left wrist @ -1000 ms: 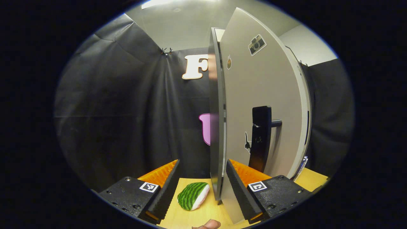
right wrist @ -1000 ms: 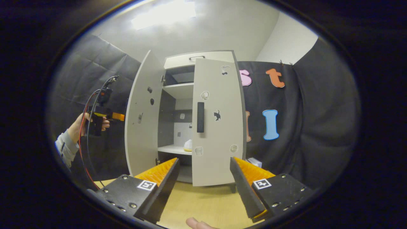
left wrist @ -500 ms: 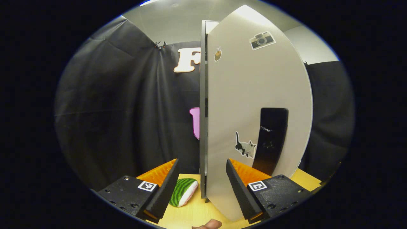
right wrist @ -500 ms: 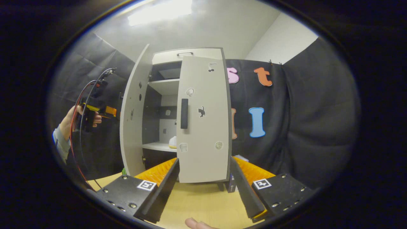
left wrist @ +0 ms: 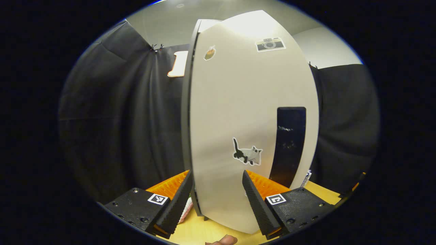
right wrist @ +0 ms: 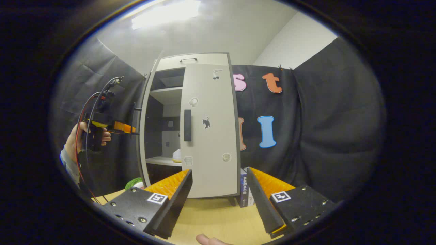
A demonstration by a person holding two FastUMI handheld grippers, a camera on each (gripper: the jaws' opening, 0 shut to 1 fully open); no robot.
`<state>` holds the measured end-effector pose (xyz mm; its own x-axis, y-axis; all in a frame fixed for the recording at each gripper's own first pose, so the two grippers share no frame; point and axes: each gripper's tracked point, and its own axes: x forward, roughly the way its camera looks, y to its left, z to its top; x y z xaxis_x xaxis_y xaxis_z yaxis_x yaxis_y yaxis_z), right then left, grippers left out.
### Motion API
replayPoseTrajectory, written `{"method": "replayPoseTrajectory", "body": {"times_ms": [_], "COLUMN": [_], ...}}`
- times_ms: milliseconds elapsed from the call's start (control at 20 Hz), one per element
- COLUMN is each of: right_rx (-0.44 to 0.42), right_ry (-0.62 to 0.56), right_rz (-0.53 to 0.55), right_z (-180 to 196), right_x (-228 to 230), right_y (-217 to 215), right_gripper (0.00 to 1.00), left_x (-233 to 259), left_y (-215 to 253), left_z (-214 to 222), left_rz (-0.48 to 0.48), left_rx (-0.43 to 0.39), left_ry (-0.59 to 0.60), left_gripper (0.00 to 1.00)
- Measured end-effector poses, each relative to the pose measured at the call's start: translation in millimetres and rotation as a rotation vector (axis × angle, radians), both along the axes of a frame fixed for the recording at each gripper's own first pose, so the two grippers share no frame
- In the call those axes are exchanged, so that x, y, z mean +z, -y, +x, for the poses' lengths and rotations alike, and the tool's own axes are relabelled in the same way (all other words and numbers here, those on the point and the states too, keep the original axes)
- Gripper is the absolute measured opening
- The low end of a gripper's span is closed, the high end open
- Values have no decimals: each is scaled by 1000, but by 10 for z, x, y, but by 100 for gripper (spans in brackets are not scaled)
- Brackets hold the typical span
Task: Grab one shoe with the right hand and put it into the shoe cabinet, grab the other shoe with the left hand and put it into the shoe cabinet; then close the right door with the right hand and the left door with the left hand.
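The shoe cabinet (right wrist: 190, 126) stands ahead of my right gripper (right wrist: 218, 195), whose jaws are spread and empty. Its left door (left wrist: 252, 119) fills the space ahead of my left gripper (left wrist: 216, 195), jaws also released; the right door (right wrist: 209, 136) looks closed. One shoe (right wrist: 176, 156) sits inside.

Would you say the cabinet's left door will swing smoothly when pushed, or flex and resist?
The left door looks like a flat, rigid panel, so it probably won't flex. It hangs from the shoe cabinet by one edge, so it should pivot rather than slide. The left gripper is at its outer face, a likely workable push point.
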<state>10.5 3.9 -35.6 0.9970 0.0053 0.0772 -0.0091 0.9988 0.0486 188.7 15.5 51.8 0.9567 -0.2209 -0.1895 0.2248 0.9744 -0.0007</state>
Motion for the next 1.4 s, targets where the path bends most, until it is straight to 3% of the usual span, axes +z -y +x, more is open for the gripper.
{"method": "replayPoseTrajectory", "body": {"times_ms": [200, 650, 1150, 1400], "right_rx": [-26, -21, -8, -7], "right_ry": [1, -37, 2, 14], "right_rz": [10, -20, -43, -49], "right_z": [-22, 42, -121, -168], "right_x": [-30, -131, 54, 101], "right_y": [-11, -139, -285, -349], "right_gripper": [95, 95, 95, 95], "left_x": [-314, -150, 24, -152], "left_y": [169, 57, -123, -45], "left_z": [-127, -387, -973, -1154], "left_rz": [91, 19, 51, 41], "left_rx": [-7, 1, 48, 57], "left_ry": [-21, 67, 149, 124], "left_gripper": [94, 94, 95, 95]}}
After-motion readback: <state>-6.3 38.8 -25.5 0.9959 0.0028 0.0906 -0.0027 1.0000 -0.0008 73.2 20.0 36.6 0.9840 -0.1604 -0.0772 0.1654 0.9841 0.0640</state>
